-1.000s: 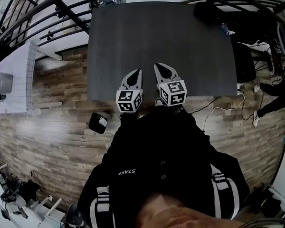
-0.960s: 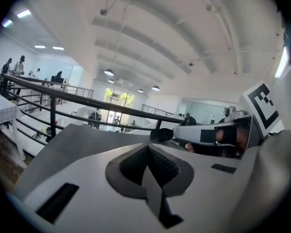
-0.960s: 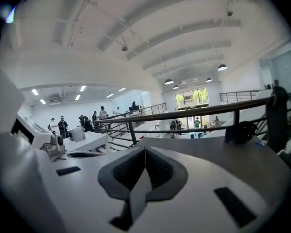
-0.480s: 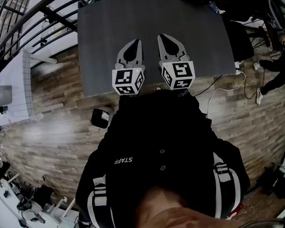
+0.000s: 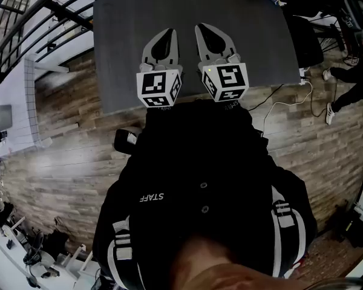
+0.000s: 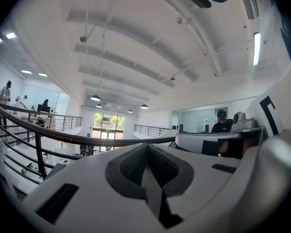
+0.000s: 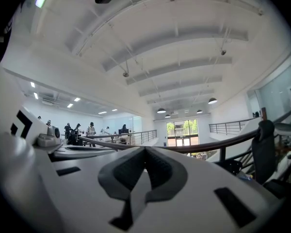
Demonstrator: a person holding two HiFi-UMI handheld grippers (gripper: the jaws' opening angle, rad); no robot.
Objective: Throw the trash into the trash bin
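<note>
Left tool (image 5: 164, 35) and right tool (image 5: 207, 29) — both shut, empty — hover side by side over the surface's (image 5: 254, 35) near edge, no trash visible; a small dark box (image 5: 124, 140) on the floor (image 5: 60, 162) off its near-left corner, nearer the left, may be the bin.

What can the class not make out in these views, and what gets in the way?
- Head view: the middle of the table's near edge, hidden by the left claw, the right claw and the person's jacket.
- Head view: a small dark thing on the floor, partly behind the jacket, too small to name.
- Both gripper views: the table top, hidden under each shut claw's own body.
- Trash and bin: in no view.
</note>
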